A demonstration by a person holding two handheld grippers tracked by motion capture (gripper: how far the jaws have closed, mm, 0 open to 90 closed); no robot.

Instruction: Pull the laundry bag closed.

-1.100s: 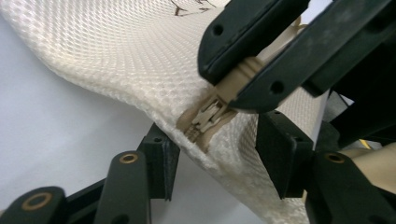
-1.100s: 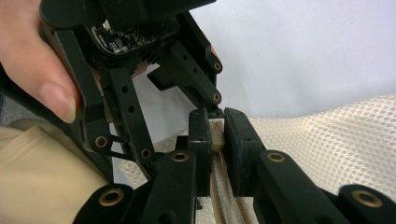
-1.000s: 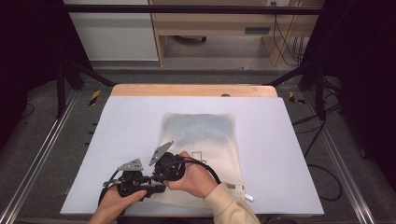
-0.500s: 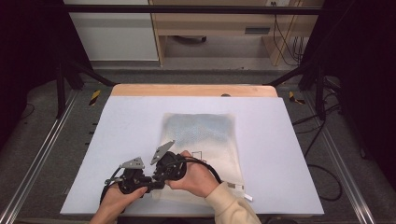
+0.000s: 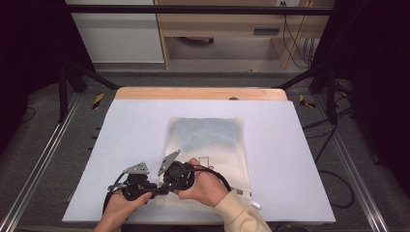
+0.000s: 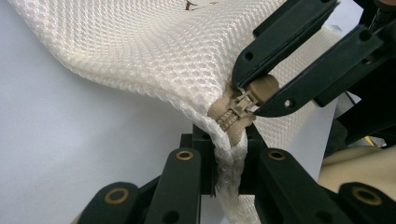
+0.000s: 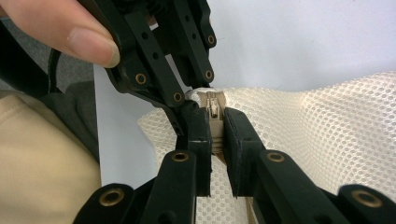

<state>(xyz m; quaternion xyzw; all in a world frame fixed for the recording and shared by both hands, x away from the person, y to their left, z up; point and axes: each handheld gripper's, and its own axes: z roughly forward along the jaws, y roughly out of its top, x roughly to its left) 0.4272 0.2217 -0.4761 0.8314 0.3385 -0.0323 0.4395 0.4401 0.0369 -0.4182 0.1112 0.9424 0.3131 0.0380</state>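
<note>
At the near-left corner of the white table [image 5: 300,145], the left gripper [image 6: 227,154] pinches the mesh bag [image 5: 208,140] by its edge seam w/ jaws pressed together, while the right gripper [image 7: 215,130] clamps the tan zipper pull [image 6: 250,93] (bag otherwise lying flat).

The right claw [image 7: 216,135] pinches its two black jaws on the beige zipper slider [image 7: 212,108] at the corner of a cream mesh fabric bag [image 7: 327,144]. The left claw [image 7: 180,100] grips the same corner from above, over the white worktop [image 7: 299,42].

cream honeycomb-mesh bag [image 6: 154,51], tan zipper [image 6: 233,114], black hand-held gripper [image 7: 212,135] w/ brass rivets, pale lavender table [image 5: 125,140]
</note>
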